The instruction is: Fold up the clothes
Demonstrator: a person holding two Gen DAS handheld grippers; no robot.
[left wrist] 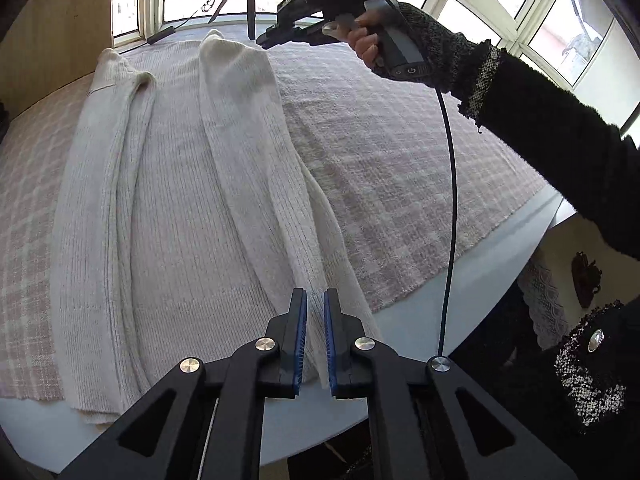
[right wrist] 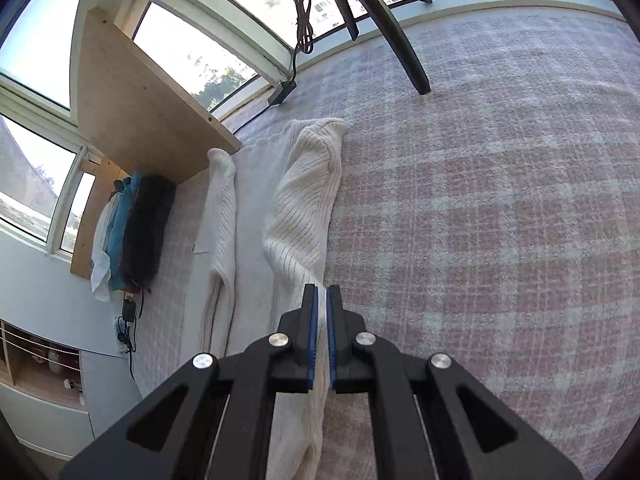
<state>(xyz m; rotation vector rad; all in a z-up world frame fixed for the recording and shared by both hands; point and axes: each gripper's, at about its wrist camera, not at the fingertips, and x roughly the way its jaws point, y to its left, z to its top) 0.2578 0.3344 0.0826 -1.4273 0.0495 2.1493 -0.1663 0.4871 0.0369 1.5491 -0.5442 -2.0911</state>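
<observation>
A white ribbed knit sweater lies lengthwise on a pink checked cloth, with both long sides turned in toward its middle. My left gripper is at the sweater's near hem on the right-hand fold, its blue pads shut on a ridge of the knit. My right gripper, held by a hand in a dark knit sleeve, is at the far shoulder end of the same fold. In the right wrist view the right gripper is shut on the sweater, which rises in a ridge into its jaws.
Dark tripod legs stand on the cloth by the window, with a black adapter and its cable. A wooden panel and a stack of folded clothes lie at the left. The white table edge runs near the person.
</observation>
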